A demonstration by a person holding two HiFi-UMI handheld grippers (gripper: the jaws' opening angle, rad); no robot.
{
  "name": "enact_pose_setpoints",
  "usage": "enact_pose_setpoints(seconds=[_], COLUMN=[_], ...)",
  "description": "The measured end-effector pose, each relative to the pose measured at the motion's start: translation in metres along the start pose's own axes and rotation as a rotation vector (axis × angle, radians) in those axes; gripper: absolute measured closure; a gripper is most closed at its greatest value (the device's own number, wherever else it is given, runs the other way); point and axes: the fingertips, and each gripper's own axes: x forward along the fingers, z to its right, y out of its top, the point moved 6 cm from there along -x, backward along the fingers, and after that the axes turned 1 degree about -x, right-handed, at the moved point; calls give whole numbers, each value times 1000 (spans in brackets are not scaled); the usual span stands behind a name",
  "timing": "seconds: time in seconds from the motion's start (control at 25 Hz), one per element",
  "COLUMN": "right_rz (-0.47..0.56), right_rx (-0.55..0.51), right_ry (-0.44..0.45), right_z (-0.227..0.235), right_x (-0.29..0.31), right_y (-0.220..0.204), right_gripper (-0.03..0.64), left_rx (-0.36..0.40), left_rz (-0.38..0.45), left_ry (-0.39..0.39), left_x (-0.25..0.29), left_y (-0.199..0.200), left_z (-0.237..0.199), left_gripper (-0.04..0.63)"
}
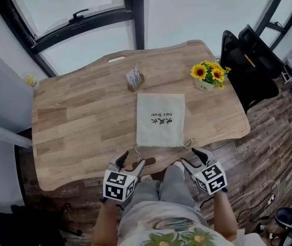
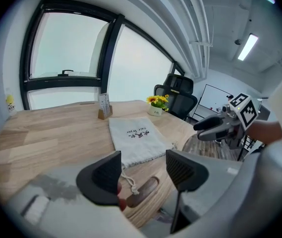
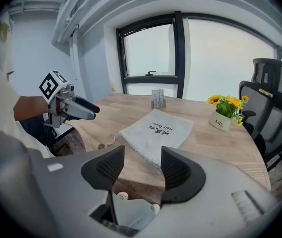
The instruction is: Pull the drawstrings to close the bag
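Note:
A pale cloth drawstring bag [image 1: 160,119] with dark print lies flat on the wooden table [image 1: 74,117], its mouth toward the near edge. One knotted drawstring [image 1: 136,152] trails from the mouth's left corner, another [image 1: 189,143] from the right corner. My left gripper [image 1: 132,162] hangs open over the table's near edge, just short of the left drawstring [image 2: 130,181]. Nothing is between the jaws of the left gripper [image 2: 143,170]. My right gripper [image 1: 190,157] is open too, off the near edge beside the right corner. The bag [image 3: 158,130] lies beyond the empty right gripper [image 3: 143,165].
A small pot of sunflowers [image 1: 207,76] stands at the table's far right. A card holder [image 1: 134,78] sits just beyond the bag. A black office chair [image 1: 248,60] is at the right. The person's knees [image 1: 161,188] are under the near edge.

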Motion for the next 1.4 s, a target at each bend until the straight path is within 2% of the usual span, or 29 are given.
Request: enact_pose_setpoints(seconds=[0.28, 0.44, 0.64, 0.96, 1.4], right_rz=[-76, -96, -118, -219, -305], right_rx=[-13, -27, -41, -56, -16], right_ry=[83, 118, 162, 248, 287], right_z=[12, 24, 36, 49, 58], right_x=[13, 17, 20, 41, 75], right_y=[-12, -10, -8, -30, -60], right_gripper=[400, 403, 408, 403, 407], left_rx=[-61, -111, -116, -171, -223], left_rz=[-103, -141, -191, -258, -301], left_ry=[-2, 56, 120, 134, 148], left_x=[22, 36, 49, 71, 79], left_y=[-18, -24, -26, -42, -59], left_z=[7, 1, -2, 4, 6], left_gripper=[311, 311, 311, 311, 311])
